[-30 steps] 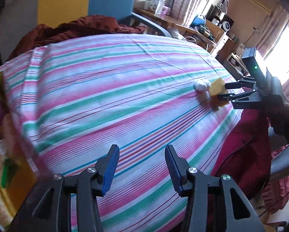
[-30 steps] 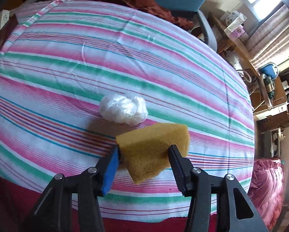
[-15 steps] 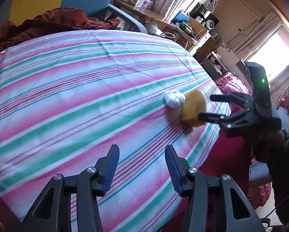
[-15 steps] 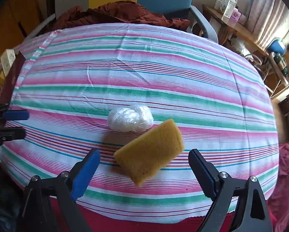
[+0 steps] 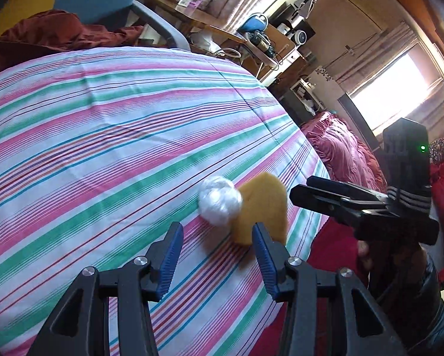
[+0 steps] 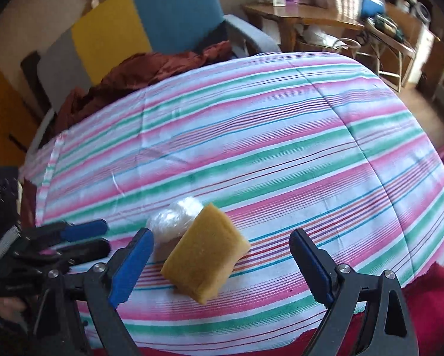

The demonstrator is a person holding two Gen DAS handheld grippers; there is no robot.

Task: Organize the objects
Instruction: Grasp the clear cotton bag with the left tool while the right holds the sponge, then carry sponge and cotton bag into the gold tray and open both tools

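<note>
Yellow sponge (image 6: 205, 252) lying flat on striped cloth, touching white crumpled plastic ball (image 6: 174, 219), nr edge

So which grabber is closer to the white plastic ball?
Probably the left gripper: it faces the crumpled plastic ball. The right gripper straddles the yellow sponge, with the ball behind it.

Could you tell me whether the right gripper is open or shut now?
Open: the right gripper has its jaws spread wide, gripping nothing; the sponge lies free on the cloth.

We see lots of bare striped cloth (image 6: 251, 136) past the sponge (image 6: 205, 252). A white plastic ball (image 6: 174, 218) touches its far side. Our left gripper (image 6: 103, 238) blocks the left side.
</note>
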